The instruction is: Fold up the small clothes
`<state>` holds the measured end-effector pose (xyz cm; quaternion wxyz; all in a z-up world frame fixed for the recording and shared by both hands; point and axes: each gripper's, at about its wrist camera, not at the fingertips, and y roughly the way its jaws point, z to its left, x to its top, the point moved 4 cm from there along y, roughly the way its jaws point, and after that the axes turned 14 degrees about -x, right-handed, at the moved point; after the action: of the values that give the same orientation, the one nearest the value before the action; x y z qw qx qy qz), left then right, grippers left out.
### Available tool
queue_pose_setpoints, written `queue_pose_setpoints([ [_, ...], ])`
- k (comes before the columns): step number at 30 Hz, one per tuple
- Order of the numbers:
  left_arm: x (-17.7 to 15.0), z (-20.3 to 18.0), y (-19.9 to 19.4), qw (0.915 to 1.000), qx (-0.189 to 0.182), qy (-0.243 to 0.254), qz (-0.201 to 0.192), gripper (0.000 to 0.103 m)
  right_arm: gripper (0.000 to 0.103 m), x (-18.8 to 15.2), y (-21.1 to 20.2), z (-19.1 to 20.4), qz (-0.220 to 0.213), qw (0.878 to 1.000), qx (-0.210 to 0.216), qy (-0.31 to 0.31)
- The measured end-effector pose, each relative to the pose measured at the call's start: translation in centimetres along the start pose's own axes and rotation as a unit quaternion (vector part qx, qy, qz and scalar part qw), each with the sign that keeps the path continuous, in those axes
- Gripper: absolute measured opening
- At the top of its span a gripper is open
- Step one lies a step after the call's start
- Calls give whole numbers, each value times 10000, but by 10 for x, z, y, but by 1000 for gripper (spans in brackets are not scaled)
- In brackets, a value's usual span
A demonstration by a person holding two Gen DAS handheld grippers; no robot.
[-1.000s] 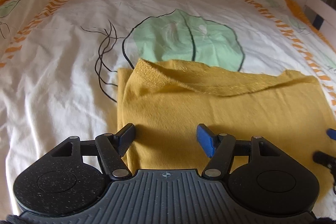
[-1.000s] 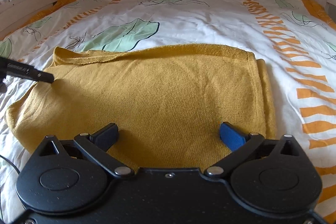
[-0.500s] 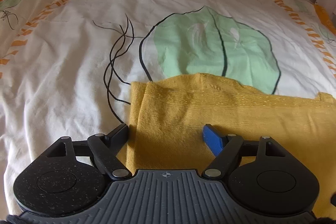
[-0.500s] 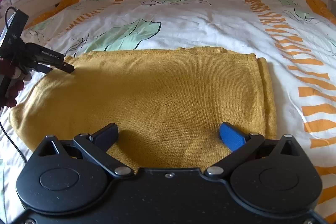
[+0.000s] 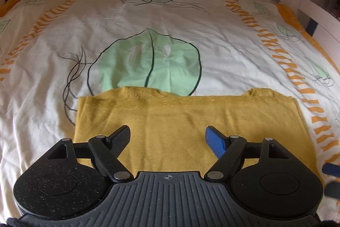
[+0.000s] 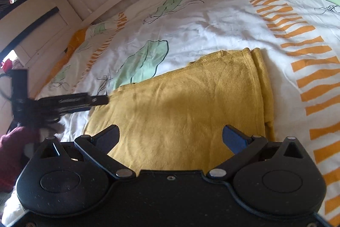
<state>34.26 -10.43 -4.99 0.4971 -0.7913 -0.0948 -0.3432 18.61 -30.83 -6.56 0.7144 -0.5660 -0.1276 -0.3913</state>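
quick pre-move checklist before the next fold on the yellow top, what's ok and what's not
1. Left tongs open and empty: ok, the jaws stand wide apart with nothing between them.
2. Right tongs open and empty: ok, same state.
3. Yellow top lying flat on the bedsheet: ok, with only light wrinkles.
4. Far edge even: not ok, it bumps up at both ends.
5. Right side layers aligned: not ok, an under layer sticks out past the top layer.
6. Tongs touching the cloth: cannot tell, both are over it.
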Motion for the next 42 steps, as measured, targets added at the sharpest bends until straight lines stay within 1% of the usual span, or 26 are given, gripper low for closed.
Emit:
queue_pose_setpoints([
  [3,-1,-5,22,9998,195,-36,89,77,103,-5,-5,-3,-74,10000,-2,6],
  [10,-13,-5,64,9964,700,24,483,78,103,-8,4,-8,-111,9998,-144,-100],
  [11,-15,-4,70,9958,731,81,547,79,103,-9,6,-8,-97,9998,-154,-115],
  [13,-20,-5,73,9947,870,289,471,90,103,-11,9,-10,-30,9999,-129,-41],
  [16,-22,-4,76,9935,995,332,442,97,103,-11,11,-9,30,10000,-42,32],
  [19,-21,-3,76,9932,1029,292,455,101,103,-11,10,-6,-16,10000,-30,23],
  [22,-20,-4,71,9936,1027,231,417,100,103,-8,8,-8,-84,9999,-22,69],
  [23,-20,-5,68,9939,1013,219,390,99,103,-7,7,-10,-124,9999,-46,81],
  [25,-25,-9,58,9946,925,268,394,93,103,-5,5,-14,-187,9997,-113,118],
  [26,-28,-12,53,9949,867,309,414,92,103,-3,3,-16,-223,9995,-135,161],
  [30,-54,-24,31,9951,717,481,491,92,103,-1,1,-23,-278,9989,-176,344],
  [32,-69,-28,23,9953,644,476,544,93,103,-1,1,-24,-276,9988,-176,366],
  [35,-89,-30,17,9956,634,432,546,94,103,-2,2,-23,-259,9990,-183,321],
  [40,-108,-29,3,9980,474,208,360,94,103,-3,4,-26,-245,9988,-231,363],
  [42,-111,-28,0,9985,407,224,304,95,103,-3,4,-27,-258,9986,-256,390],
])
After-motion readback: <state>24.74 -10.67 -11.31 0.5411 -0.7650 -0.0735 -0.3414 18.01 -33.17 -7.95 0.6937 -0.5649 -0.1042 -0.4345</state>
